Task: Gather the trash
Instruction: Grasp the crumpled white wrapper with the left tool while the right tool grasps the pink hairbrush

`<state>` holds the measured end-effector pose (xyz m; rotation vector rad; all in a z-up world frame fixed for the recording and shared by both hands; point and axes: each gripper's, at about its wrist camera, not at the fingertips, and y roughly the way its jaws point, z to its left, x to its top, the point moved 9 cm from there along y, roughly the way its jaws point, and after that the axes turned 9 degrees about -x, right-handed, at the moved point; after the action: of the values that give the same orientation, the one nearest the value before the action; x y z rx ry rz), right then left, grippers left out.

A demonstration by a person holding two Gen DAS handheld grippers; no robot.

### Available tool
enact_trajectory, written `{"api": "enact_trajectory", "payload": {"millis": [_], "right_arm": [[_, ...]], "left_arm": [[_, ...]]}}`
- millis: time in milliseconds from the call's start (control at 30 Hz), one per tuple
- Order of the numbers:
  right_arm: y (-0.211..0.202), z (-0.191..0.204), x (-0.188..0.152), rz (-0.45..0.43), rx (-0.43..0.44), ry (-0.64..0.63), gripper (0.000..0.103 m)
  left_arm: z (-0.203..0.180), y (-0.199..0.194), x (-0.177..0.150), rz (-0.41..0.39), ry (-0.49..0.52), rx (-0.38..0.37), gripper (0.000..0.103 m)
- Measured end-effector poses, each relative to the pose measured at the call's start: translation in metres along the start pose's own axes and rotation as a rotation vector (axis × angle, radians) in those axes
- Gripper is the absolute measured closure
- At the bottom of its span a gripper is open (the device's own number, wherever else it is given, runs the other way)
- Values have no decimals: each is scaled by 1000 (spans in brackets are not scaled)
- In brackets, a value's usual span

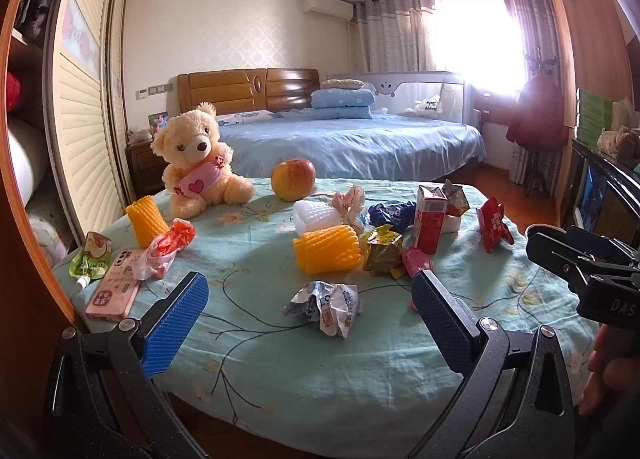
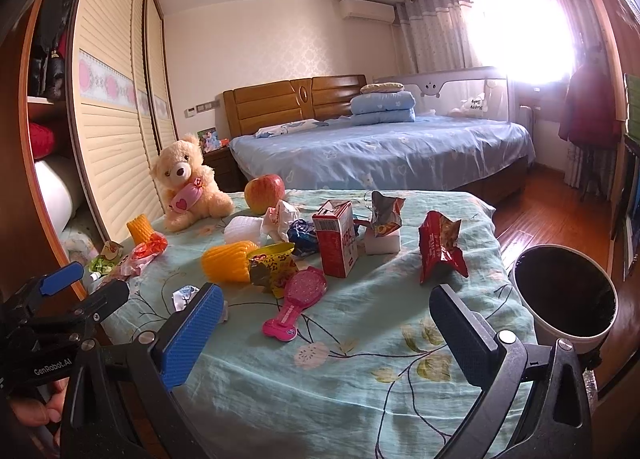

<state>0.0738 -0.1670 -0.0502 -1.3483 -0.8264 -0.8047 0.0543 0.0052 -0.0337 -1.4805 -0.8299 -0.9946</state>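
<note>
Trash lies scattered on a table with a green floral cloth [image 1: 280, 359]. A crumpled silver-white wrapper [image 1: 325, 305] lies just ahead of my left gripper [image 1: 310, 299], which is open and empty. Further back are an orange foam net [image 1: 328, 251], a yellow wrapper [image 1: 382, 253], a red carton [image 1: 431, 219] and a red snack bag [image 1: 494, 225]. My right gripper [image 2: 326, 309] is open and empty above the cloth [image 2: 360, 379]; the red snack bag [image 2: 440, 247], the red carton [image 2: 336, 237] and the yellow wrapper [image 2: 274, 263] lie ahead. A white bin with a black liner [image 2: 564, 299] stands at the table's right.
A teddy bear [image 1: 198, 161], an apple [image 1: 293, 179], a pink phone [image 1: 114, 293] and a pink hairbrush [image 2: 296, 301] also sit on the table. A second orange foam net [image 1: 146, 221] and a green pouch [image 1: 91, 257] are at the left. A wardrobe stands left, a bed [image 1: 348, 139] behind.
</note>
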Motion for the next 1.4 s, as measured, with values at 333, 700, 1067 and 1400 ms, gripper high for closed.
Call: {"api": "enact_trajectory", "payload": {"millis": [333,700,1067,1400], "right_arm": [[0,1,-1,2,2,0,0],[13,7,-10,61,39,17,1],[60,23,-36,248,100,4,27],[104,25,-51,378,122,36,39]], "left_arm": [[-1,2,-4,8,-1,-4,0],[9,11,-12,52,-35,-14,0],[13,49,-39,188,-52,-50,10],[16,99,-55,300,-83,-112,25]]}}
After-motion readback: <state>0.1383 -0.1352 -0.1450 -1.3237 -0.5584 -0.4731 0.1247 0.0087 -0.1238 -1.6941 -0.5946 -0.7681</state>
